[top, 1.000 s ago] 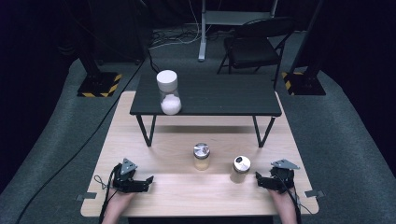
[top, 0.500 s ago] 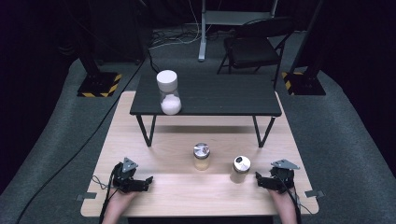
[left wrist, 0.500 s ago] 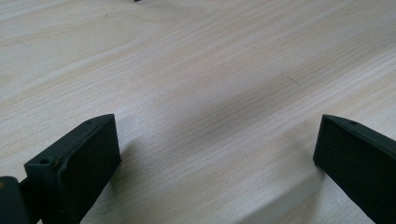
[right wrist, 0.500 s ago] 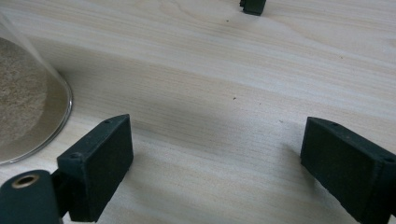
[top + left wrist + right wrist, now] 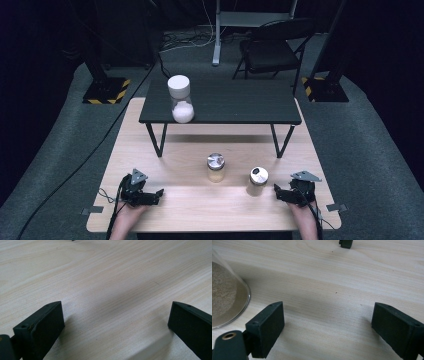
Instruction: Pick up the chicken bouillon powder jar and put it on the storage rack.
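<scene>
The jar with the silver lid (image 5: 258, 180) stands on the light wood table (image 5: 200, 210), just beside the right claw (image 5: 278, 193) and not touching it. This is the high view. A second jar with a silver lid (image 5: 215, 167) stands near the middle of the table, a bit farther back. The left claw (image 5: 157, 196) rests low on the table at the front left, well apart from both jars. Each claw is held by a hand that comes in from the bottom edge. Behind the jars stands a small black table (image 5: 235, 102), and a tall jar with a white cap (image 5: 180, 98) stands on its left part, with white stuff in its bottom.

In the left gripper view, the left claw (image 5: 115, 320) is wide open, with bare wood between its two black jaws.

In the right gripper view, the right claw (image 5: 328, 325) is open too. Its jaws have just been closing a little, yet nothing is between them but wood. The jar (image 5: 227, 297) shows at the left edge, full of sandy brown powder, close to the left jaw but apart from it.
</scene>
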Demonstrator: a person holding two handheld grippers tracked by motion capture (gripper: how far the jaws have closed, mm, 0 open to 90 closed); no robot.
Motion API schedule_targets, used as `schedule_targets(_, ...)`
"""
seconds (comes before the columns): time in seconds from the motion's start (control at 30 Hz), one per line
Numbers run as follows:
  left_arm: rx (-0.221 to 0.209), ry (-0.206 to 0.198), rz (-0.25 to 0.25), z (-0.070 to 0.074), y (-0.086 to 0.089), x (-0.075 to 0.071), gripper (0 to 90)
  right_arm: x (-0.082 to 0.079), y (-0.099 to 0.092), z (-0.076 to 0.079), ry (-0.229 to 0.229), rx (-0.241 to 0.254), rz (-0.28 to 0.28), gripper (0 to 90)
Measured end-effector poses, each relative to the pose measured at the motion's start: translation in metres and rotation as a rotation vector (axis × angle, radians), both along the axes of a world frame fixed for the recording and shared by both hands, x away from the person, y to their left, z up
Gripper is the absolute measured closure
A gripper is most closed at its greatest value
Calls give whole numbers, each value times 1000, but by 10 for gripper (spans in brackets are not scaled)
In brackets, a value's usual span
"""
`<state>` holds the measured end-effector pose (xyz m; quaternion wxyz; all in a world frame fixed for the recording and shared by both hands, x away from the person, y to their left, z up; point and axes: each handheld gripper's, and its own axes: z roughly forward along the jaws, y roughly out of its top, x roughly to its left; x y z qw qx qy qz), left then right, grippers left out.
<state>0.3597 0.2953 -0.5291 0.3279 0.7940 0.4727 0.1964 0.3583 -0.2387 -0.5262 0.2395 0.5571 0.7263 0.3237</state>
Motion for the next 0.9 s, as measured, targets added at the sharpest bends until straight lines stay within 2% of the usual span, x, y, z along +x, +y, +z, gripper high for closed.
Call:
schedule_targets(0.43,-2,-1,2,0,0,0,2,-7,-1,13,-45,48,-17,116)
schedule_targets(0.9,-2,-1,2,0,0,0,2,-15,5,35,-111,100,-22,117)
